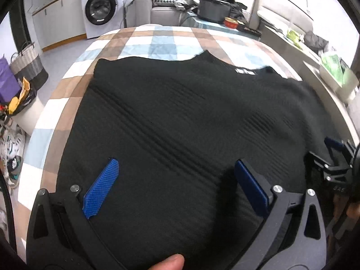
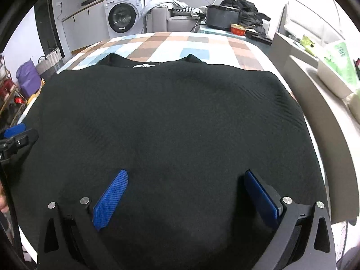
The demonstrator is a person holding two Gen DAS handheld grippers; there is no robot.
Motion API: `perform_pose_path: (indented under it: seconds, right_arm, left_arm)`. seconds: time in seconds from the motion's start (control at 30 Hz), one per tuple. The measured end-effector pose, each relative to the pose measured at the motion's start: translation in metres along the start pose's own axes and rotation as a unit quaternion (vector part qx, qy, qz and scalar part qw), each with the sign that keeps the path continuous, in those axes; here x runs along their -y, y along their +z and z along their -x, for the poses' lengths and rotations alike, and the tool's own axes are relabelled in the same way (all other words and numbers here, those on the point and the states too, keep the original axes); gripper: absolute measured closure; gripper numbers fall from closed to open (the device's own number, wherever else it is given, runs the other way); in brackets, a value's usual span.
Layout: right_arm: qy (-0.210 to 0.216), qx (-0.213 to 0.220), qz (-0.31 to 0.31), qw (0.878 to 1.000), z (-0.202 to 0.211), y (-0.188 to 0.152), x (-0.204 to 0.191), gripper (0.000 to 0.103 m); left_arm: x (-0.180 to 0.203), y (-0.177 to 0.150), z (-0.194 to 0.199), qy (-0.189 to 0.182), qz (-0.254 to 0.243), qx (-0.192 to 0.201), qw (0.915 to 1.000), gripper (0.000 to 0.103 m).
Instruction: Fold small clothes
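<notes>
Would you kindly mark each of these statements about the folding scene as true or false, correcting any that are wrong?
1. The black garment lies spread on a checked cloth. True.
2. The left gripper is clamped on the garment. False: its jaws stand wide apart above the fabric, nothing pinched between them.
3. The right gripper is open. True.
4. A white label shows at the garment's neckline, on the far edge. True.
5. The washing machine door stands open. False: the round door is shut.
6. The garment is bright red. False: it is black, with a ribbed knit.
</notes>
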State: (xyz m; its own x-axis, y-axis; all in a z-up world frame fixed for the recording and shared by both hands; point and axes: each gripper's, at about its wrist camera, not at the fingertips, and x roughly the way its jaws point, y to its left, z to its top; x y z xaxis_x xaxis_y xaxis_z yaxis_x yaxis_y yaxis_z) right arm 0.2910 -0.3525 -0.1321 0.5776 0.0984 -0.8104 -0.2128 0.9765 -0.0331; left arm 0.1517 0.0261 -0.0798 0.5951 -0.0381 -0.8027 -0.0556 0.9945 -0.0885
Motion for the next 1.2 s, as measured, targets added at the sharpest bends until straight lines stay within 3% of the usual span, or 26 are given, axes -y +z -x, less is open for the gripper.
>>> perform_pose_path:
  seconds: [0.13,0.7,1.2]
  right_arm:
    - [-0.002,0.006,0.001,1.0,0.003,-0.005,-0.002,0.0]
    - [0.003,0.004,-0.001,1.0,0.001,-0.002,0.004,0.0]
    - [0.003,0.004,-0.001,1.0,0.0,-0.001,0.004,0.0]
  left_arm:
    - [0.007,-0.01,0.004,0.015,-0.007,0.0,0.9999,0.001]
    - [-0.013,-0.004,0.009,0.018,0.077,0.008,0.9969,0.001]
    - [-0.018,0.001,0.022,0.021,0.072,0.027,0.9968,0.001]
